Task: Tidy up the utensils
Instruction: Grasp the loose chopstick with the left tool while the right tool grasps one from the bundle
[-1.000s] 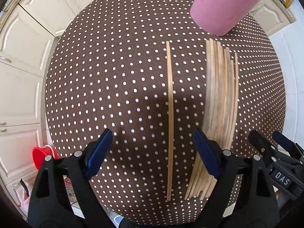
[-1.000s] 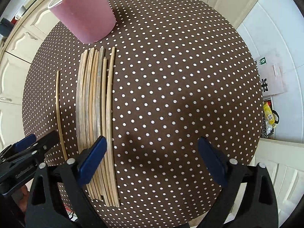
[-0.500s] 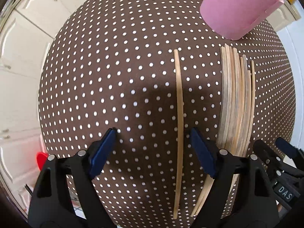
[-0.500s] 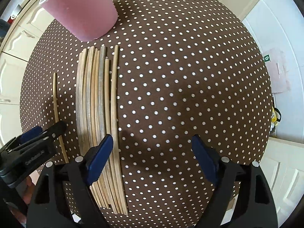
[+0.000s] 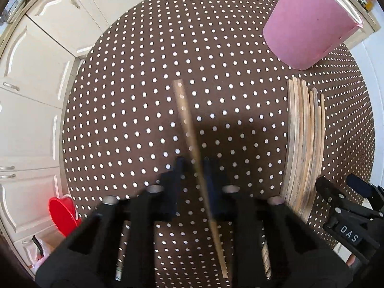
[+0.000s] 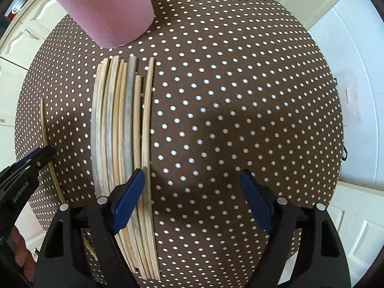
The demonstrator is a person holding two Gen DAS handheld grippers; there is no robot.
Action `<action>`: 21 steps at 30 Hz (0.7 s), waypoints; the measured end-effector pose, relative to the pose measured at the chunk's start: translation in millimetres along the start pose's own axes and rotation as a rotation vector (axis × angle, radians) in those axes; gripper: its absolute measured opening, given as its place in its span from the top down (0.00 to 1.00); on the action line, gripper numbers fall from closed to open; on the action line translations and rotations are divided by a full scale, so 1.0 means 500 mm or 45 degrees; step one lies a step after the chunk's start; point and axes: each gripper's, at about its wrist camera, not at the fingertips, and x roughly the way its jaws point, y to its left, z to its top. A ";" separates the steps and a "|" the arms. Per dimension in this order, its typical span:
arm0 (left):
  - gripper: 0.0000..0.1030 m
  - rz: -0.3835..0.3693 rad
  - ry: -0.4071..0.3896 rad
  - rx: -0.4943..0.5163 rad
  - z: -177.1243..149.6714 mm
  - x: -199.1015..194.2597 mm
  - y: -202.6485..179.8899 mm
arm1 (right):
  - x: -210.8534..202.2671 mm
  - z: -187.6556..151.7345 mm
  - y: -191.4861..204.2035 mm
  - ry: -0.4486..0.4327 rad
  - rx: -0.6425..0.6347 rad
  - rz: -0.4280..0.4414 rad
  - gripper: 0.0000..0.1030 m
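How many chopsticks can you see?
About 8. One chopstick sits alone, pinched in the left gripper. Roughly seven lie packed side by side in a pile near the pink cup; some may hide under others.

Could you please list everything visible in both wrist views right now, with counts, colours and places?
Single chopstick: one, pale wood, apart from the bundle, pinched in the left claw.
Chopstick bundle: several, exact count unclear, pale and greyish wood, lying side by side just below the cup.
Cup: one, pink, at the far edge of the table.
Tablecloth: one, brown with white dots, covering the round table.
Cabinets: white, around the table.
Red container: one, on the floor beside the table.
Left claw: black with blue pads, shut on the single chopstick.
Right claw: jaws closing, nothing between them, left pad over the bundle.
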 end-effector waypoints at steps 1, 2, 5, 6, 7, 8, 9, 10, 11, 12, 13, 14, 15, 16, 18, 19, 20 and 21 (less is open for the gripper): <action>0.93 -0.011 0.003 -0.002 0.007 -0.001 0.002 | 0.010 0.006 0.007 0.023 0.001 -0.001 0.28; 0.94 -0.020 0.004 -0.006 0.012 -0.001 0.005 | 0.012 0.008 0.018 0.020 -0.004 -0.024 0.28; 0.95 -0.017 -0.016 0.009 0.024 0.008 0.014 | 0.023 0.022 0.039 0.019 -0.024 -0.031 0.34; 0.95 -0.014 -0.028 0.021 0.025 0.012 0.018 | 0.028 0.026 0.038 0.017 -0.015 -0.022 0.39; 0.95 -0.010 -0.036 0.033 0.029 0.011 0.019 | 0.031 0.028 0.039 0.011 -0.010 -0.019 0.44; 0.95 -0.009 -0.043 0.039 0.030 0.009 0.017 | 0.033 0.033 0.039 -0.001 -0.010 -0.016 0.55; 0.95 -0.010 -0.050 0.041 0.030 0.008 0.014 | 0.034 0.036 0.041 -0.012 -0.011 -0.012 0.64; 0.95 -0.013 -0.057 0.037 0.033 0.006 0.014 | 0.037 0.039 0.043 -0.021 -0.011 -0.009 0.68; 0.95 -0.009 -0.062 0.042 0.037 0.006 0.013 | 0.043 0.045 0.044 -0.028 -0.001 -0.002 0.77; 0.95 -0.004 -0.066 0.049 0.037 0.009 0.014 | 0.049 0.051 0.041 -0.040 0.027 0.007 0.86; 0.95 0.002 -0.073 0.055 0.029 0.004 0.011 | 0.051 0.055 0.037 -0.045 0.043 0.015 0.89; 0.95 0.006 -0.078 0.058 0.022 0.002 0.008 | 0.058 0.061 0.028 -0.052 0.078 0.037 0.93; 0.95 0.007 -0.080 0.061 0.022 0.001 0.007 | 0.064 0.064 0.020 -0.053 0.103 0.059 0.95; 0.95 0.003 -0.080 0.061 0.023 0.000 0.007 | 0.073 0.066 0.007 -0.055 0.138 0.094 0.95; 0.95 -0.010 -0.086 0.054 0.004 -0.004 0.005 | 0.089 0.074 -0.012 -0.069 0.215 0.185 0.96; 0.95 -0.014 -0.097 0.051 -0.027 -0.018 -0.001 | 0.098 0.077 -0.019 -0.075 0.244 0.220 0.96; 0.95 -0.015 -0.110 0.049 -0.029 -0.029 0.002 | 0.103 0.079 -0.025 -0.077 0.265 0.233 0.96; 0.95 -0.019 -0.120 0.047 -0.049 -0.047 0.015 | 0.108 0.082 -0.031 -0.077 0.293 0.233 0.96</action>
